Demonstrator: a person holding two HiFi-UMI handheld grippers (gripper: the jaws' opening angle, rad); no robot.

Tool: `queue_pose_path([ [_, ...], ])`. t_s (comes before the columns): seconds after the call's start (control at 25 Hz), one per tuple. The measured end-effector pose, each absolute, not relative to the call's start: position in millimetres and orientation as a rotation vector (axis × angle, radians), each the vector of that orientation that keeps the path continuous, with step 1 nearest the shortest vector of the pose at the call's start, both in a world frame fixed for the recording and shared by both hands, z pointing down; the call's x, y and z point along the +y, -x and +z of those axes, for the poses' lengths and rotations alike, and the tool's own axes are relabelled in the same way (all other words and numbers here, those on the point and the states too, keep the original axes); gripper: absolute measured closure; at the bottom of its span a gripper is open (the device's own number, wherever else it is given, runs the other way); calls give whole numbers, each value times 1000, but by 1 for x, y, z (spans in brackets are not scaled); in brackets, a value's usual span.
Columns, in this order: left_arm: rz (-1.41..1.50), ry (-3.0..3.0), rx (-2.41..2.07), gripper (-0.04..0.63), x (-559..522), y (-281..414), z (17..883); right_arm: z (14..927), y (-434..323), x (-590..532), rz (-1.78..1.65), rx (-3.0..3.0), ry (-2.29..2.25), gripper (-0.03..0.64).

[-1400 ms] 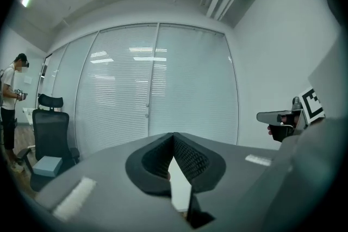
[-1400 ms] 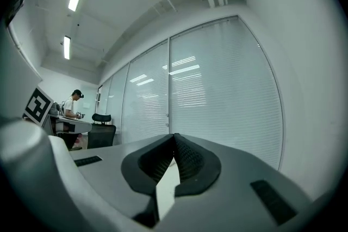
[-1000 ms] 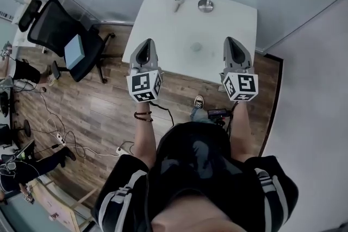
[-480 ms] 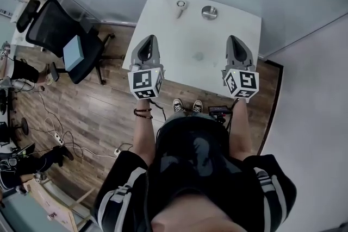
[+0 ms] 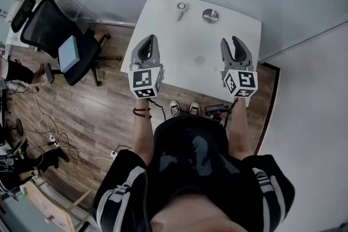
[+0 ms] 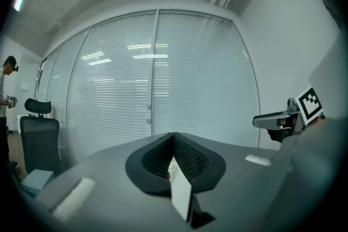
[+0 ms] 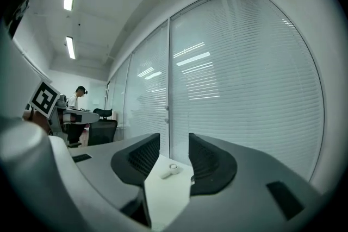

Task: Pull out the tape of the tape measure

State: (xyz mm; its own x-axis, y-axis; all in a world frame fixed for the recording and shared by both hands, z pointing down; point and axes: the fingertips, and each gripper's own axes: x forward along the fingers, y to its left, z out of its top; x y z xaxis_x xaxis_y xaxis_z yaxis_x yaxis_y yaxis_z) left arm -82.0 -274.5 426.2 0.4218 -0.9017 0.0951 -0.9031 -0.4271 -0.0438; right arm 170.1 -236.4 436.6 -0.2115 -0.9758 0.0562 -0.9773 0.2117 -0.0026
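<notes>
Two small things lie at the far edge of the white table [image 5: 163, 35]. One is a white round piece with a short tail [image 5: 181, 7], which also shows between the right jaws [image 7: 170, 170]. The other is a round grey disc [image 5: 210, 15]. I cannot tell which of them is the tape measure. My left gripper [image 5: 147, 39] hovers over the table's near left part, shut and empty [image 6: 174, 136]. My right gripper [image 5: 230, 43] hovers over the near right part. Its jaws have just been opening and nothing is between them [image 7: 174, 141]. Both point level at the far edge, well short of the two things.
Frosted glass walls with blinds [image 6: 157, 73] stand right behind the table. A black office chair [image 5: 51, 30] with a blue pad stands on the wooden floor to the left. Cables and a power strip [image 5: 51, 141] lie there too. A person stands at a desk far off [image 7: 76, 98].
The right gripper's jaws have gone from shut to open. Both grippers have moved forward over the table, and the person's feet have stepped up to its near edge.
</notes>
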Motion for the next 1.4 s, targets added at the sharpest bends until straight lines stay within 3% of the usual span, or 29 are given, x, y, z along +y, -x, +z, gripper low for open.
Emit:
queue_pose_path([
  [0.16,150,-2634,-1666,594,-279,82,425,440,-159,-245,56,-2439,-1856,367],
  [0.44,152,-2630,-1660,594,-282,83,430,487,-134,-264,120,-2425,-1563,400],
  [0.96,171,-2593,-1683,594,-282,90,436,730,-87,-236,359,-2039,-625,402],
  [1.4,218,-2561,-1714,594,-275,100,444,793,-95,-247,330,-1825,-445,389],
])
